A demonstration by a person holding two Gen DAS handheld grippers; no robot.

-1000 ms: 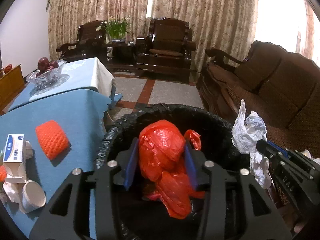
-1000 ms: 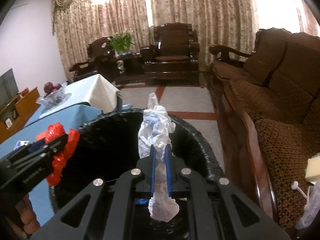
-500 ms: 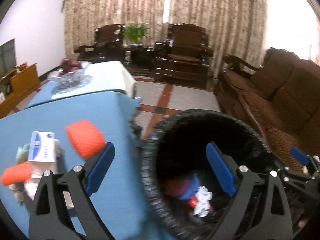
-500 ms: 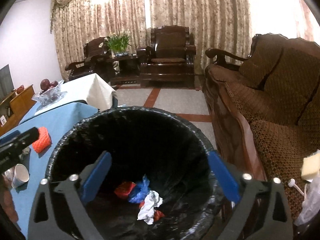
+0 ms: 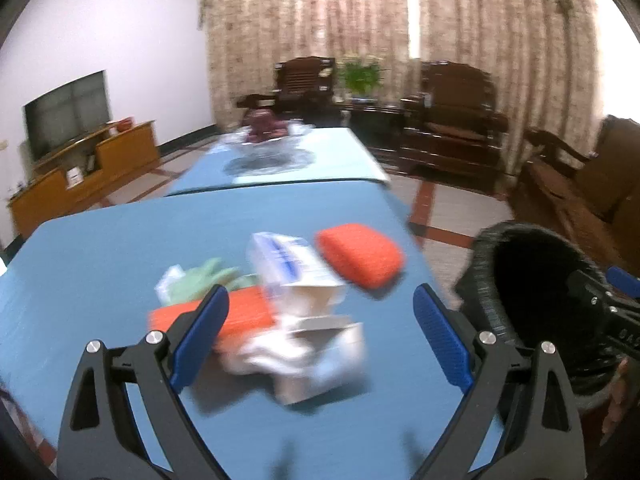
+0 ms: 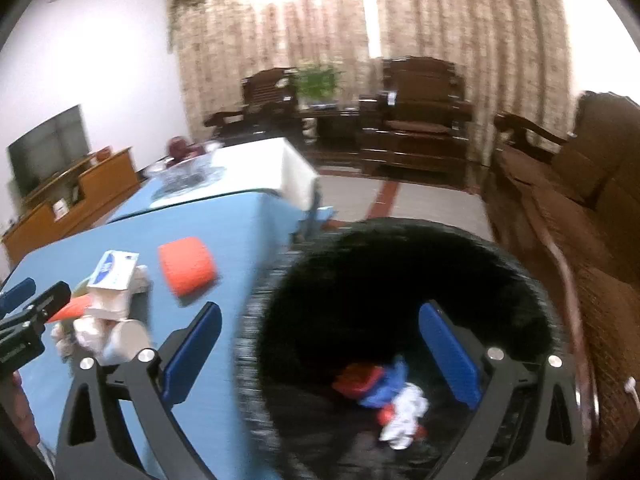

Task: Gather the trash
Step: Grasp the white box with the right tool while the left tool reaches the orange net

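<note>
My left gripper [image 5: 320, 336] hangs with jaws spread wide and empty above a blurred trash pile [image 5: 288, 304] on the blue surface [image 5: 100, 264]. My right gripper [image 6: 320, 354], equally wide and empty, points into the black-lined bin [image 6: 400, 280] beside the surface, where crumpled red, blue and white scraps [image 6: 390, 396] lie.

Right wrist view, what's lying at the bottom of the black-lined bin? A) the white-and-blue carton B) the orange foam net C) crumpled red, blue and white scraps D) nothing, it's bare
C: crumpled red, blue and white scraps lie at the bottom of the black-lined bin, while the orange foam net and the white-and-blue carton sit on the blue tabletop.
</note>
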